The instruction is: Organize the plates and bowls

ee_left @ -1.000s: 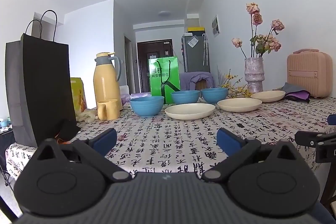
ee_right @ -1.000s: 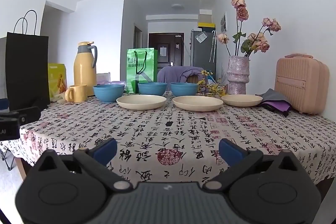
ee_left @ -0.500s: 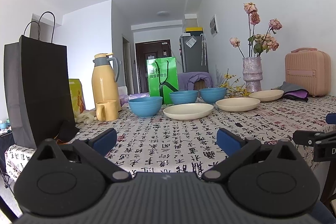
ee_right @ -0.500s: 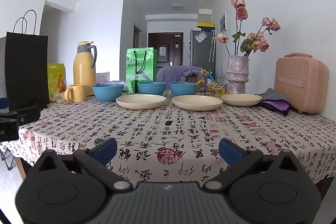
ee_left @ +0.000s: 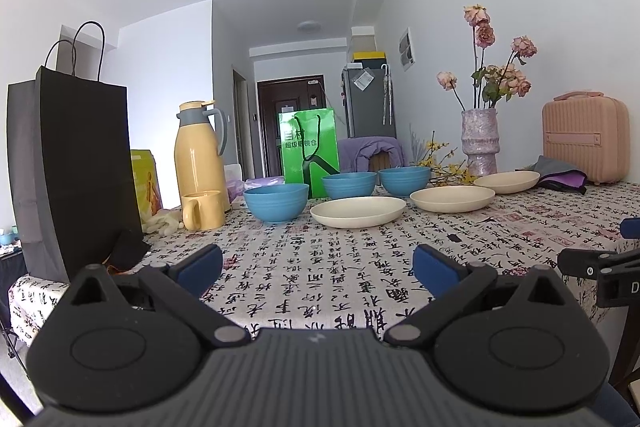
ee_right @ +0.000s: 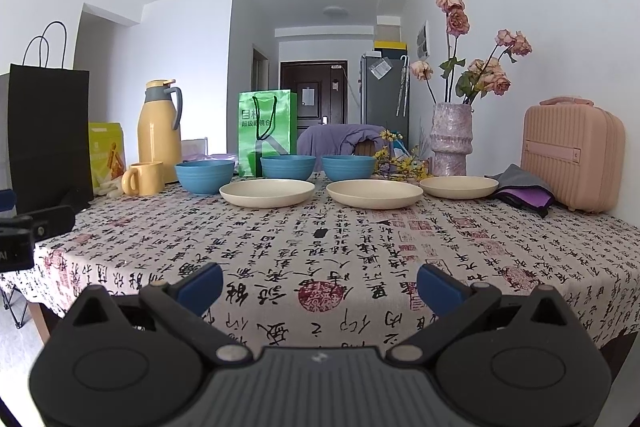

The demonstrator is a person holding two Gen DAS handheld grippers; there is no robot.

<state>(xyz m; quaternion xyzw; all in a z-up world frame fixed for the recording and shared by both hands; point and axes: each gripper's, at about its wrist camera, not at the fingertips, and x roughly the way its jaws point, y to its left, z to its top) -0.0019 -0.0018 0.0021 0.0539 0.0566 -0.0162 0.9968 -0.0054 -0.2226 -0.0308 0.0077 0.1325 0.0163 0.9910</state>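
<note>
Left gripper (ee_left: 318, 263), right gripper (ee_right: 319, 285): blue-padded jaws wide, empty, above calligraphy-print tablecloth (ee_right: 360, 251). Three cream round plates (ee_right: 267, 192) at 12 o'clock, well apart from grippers. Three blue ribbed bowls (ee_right: 204, 175) just behind.

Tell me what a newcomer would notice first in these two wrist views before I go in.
Probably the dishes lined up across the far side of the table: three blue bowls at the back, three cream plates just in front. Next, the dried roses in the vase at far right. Both the left gripper and the right gripper hang open and empty at the near edge.
</note>
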